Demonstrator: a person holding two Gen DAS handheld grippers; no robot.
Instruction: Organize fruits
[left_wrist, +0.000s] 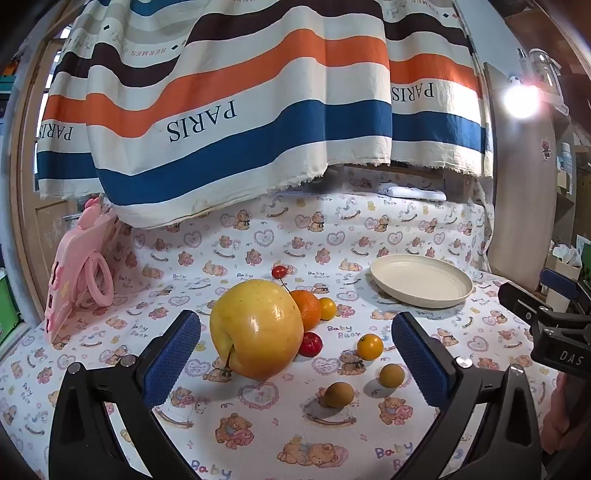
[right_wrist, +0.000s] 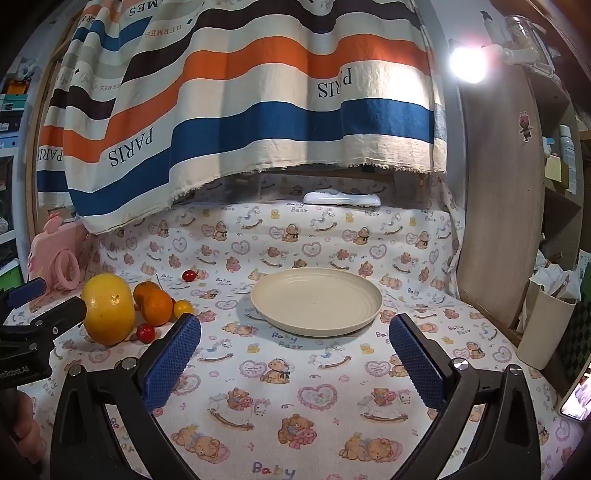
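A big yellow apple (left_wrist: 256, 328) lies on the bear-print cloth, just ahead of my open left gripper (left_wrist: 295, 350) and between the lines of its blue pads without touching them. Behind it sit an orange (left_wrist: 306, 308), a small yellow fruit (left_wrist: 327, 307) and a red cherry (left_wrist: 279, 272). Another red cherry (left_wrist: 310, 344), a yellow-orange fruit (left_wrist: 369, 346) and two brownish round fruits (left_wrist: 392, 375) (left_wrist: 339, 394) lie to its right. The cream plate (right_wrist: 369, 295) is empty, ahead of my open right gripper (right_wrist: 294, 350). In that view the apple (right_wrist: 109, 308) and orange (right_wrist: 157, 304) sit far left.
A striped Paris curtain (left_wrist: 240, 122) hangs over the back of the table. A pink toy case (left_wrist: 79, 273) leans at the left. A white remote (right_wrist: 341, 198) lies at the back. A beige bin with paper (right_wrist: 546, 317) and a wooden panel (right_wrist: 498, 203) stand on the right.
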